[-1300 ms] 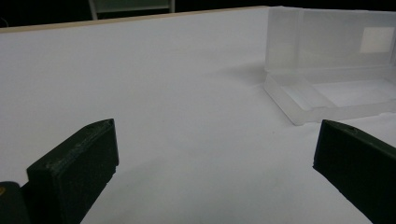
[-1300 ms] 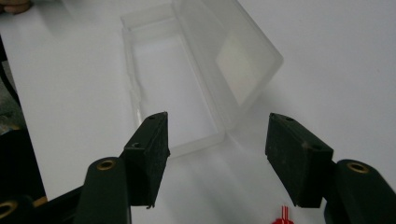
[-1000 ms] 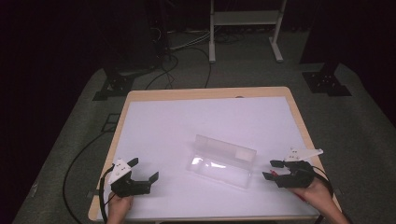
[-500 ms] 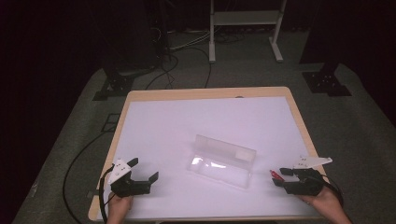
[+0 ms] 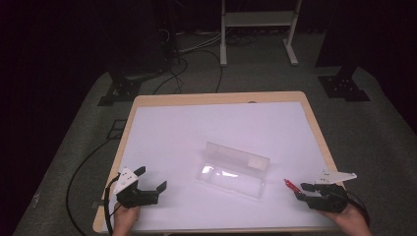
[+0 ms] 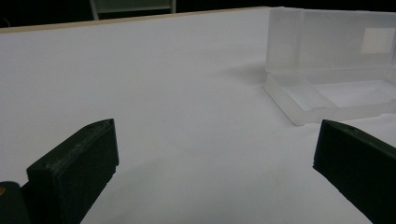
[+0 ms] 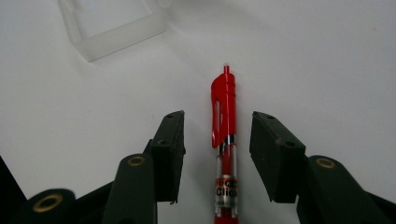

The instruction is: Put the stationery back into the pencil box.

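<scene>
A red click pen (image 7: 223, 112) lies flat on the white table, its clip end pointing away from me. My right gripper (image 7: 217, 140) is open, one jaw on each side of the pen with a gap on both. In the high view the pen (image 5: 290, 184) pokes out ahead of the right gripper (image 5: 301, 191) near the table's front right corner. A clear plastic box (image 5: 233, 169) with its lid standing up sits mid-table. My left gripper (image 5: 151, 178) rests at the front left, open and holding nothing; its own view (image 6: 215, 149) has the box (image 6: 327, 70) ahead to the right.
The white table top (image 5: 196, 132) has a wooden rim (image 5: 216, 98). A corner of the box (image 7: 116, 28) lies beyond the right jaws. Past the table on the dark floor are cables (image 5: 172, 78) and a metal stand (image 5: 255, 29).
My right gripper has drawn back toward the table's near edge, and the red pen now shows on the table in front of its jaws. The left gripper and the box have stayed put.
</scene>
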`<state>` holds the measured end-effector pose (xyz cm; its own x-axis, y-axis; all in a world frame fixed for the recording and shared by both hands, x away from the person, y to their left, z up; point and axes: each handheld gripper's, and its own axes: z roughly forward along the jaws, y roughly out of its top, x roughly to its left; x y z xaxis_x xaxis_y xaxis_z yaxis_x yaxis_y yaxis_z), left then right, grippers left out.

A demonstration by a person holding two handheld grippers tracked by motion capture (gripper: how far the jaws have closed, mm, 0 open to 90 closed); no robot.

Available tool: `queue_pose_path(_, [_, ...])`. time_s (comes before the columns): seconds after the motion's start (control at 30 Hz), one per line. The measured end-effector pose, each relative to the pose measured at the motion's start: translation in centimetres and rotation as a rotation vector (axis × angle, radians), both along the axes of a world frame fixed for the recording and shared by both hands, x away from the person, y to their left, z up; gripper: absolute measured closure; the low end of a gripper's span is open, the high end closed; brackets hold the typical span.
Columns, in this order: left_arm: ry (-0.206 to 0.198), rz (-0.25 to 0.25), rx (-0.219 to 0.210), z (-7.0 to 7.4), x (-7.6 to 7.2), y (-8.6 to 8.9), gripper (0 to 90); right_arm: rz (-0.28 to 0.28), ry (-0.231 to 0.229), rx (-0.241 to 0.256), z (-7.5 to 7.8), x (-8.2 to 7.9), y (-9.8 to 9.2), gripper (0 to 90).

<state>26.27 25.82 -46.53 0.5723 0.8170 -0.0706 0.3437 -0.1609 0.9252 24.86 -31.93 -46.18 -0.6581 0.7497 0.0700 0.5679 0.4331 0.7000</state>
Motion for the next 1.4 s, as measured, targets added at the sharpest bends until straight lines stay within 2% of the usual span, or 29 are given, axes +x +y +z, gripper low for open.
queue_pose_path(0.23, [-0.001, -0.001, 0.001, 0.00, -0.01, -0.01, 0.0, -0.012, 0.005, -0.010, -0.33, -0.47, -0.52, 59.9])
queue_pose_path(0.57, [-0.001, -0.001, 0.000, -0.01, -0.01, -0.01, 0.0, -0.006, 0.008, -0.026, -0.80, -0.75, -0.73, 73.6])
queue_pose_path(0.83, [-0.002, -0.002, 0.003, 0.01, -0.03, 0.00, 0.0, -0.021, 0.008, -0.022, -0.90, -0.81, -0.86, 77.6])
queue_pose_path(1.4, [-0.002, -0.003, 0.003, 0.02, -0.05, 0.01, 0.0, -0.052, 0.013, -0.005, -0.95, -1.00, -0.89, 78.9])
